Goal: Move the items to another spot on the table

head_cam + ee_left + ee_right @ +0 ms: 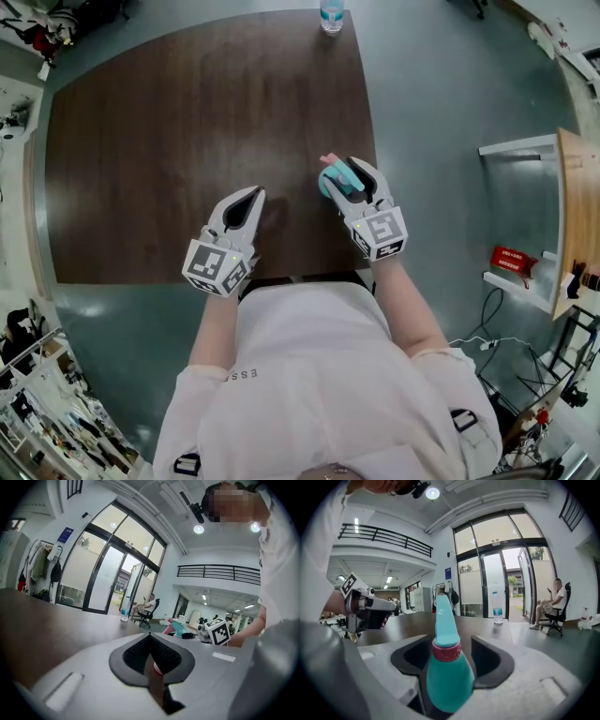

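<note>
The teal bottle (449,677) is clasped upright by the right gripper (345,176) at the right side of the table (169,141), not yet let go. The left gripper (246,202) is clenched shut. The water bottle (331,14) is left untouched.

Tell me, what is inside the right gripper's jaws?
A teal bottle with a pink collar sits in the right gripper, between its jaws, nozzle pointing away. Its bottom is covered by the gripper's body.
</note>
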